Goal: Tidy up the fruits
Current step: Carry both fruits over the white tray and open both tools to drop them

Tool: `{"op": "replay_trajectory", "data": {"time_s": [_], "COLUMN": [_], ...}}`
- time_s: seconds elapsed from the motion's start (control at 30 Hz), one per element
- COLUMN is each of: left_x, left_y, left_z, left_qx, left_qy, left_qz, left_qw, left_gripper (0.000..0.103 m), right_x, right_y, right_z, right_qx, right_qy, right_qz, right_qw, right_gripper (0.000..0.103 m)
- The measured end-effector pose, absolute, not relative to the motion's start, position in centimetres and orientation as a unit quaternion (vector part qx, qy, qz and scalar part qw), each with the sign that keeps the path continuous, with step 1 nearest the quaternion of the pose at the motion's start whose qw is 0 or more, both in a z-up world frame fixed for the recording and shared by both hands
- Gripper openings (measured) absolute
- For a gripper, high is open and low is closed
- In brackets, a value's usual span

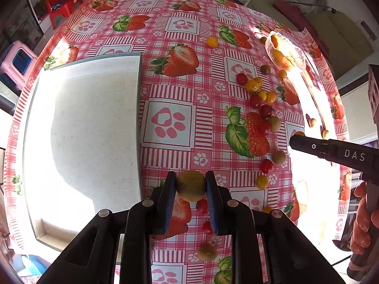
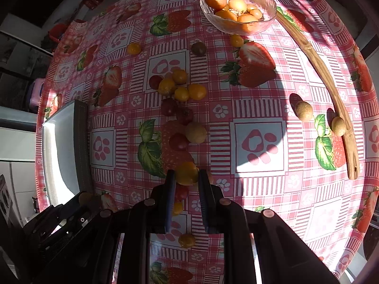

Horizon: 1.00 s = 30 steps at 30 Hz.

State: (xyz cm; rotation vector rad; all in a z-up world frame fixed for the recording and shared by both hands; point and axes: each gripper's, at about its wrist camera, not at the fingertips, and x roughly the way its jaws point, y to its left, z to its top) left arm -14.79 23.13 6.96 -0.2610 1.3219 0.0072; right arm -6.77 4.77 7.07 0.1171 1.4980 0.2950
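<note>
My left gripper [image 1: 191, 185] is shut on a brown round longan [image 1: 191, 184] and holds it just right of the white tray [image 1: 90, 127]. My right gripper [image 2: 187, 177] is shut on a yellow cherry tomato [image 2: 186, 173] over the table; it also shows in the left wrist view [image 1: 298, 142]. Several red and yellow cherry tomatoes [image 2: 180, 87] and longans [image 2: 195, 132] lie scattered on the strawberry tablecloth [image 1: 170, 123]. A glass bowl [image 2: 267, 2] at the far side holds several orange and yellow fruits.
A long wooden spoon [image 2: 331, 80] lies at the right with two longans [image 2: 304, 111] beside it. More tomatoes [image 2: 187, 240] lie under my right gripper. Plastic stools [image 1: 61, 4] stand beyond the table's far edge.
</note>
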Motion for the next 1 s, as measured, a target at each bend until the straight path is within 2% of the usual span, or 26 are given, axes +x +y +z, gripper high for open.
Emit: {"op": "replay_trajectory", "data": {"time_s": [0.27, 0.53, 1.0], "left_x": [-17.7, -19.7, -20.0], "left_y": [30.9, 37.1, 38.0], "left_z": [7.1, 4.2, 1.5], "left_qx": [-0.136, -0.138, -0.126], "left_qy": [0.604, 0.619, 0.623], "left_qz": [0.083, 0.148, 0.151], "left_qw": [0.781, 0.759, 0.757], "left_gripper": [0.026, 0.026, 0.026], "right_x": [-8.0, -9.2, -10.5], "right_y": [12.7, 23.3, 31.3], "right_z": [8.8, 7.2, 1.8], "right_qx": [0.011, -0.048, -0.143], "right_qy": [0.672, 0.673, 0.684], "right_qz": [0.209, 0.28, 0.3], "right_qw": [0.71, 0.683, 0.649], "right_gripper": [0.021, 0.021, 0.023]}}
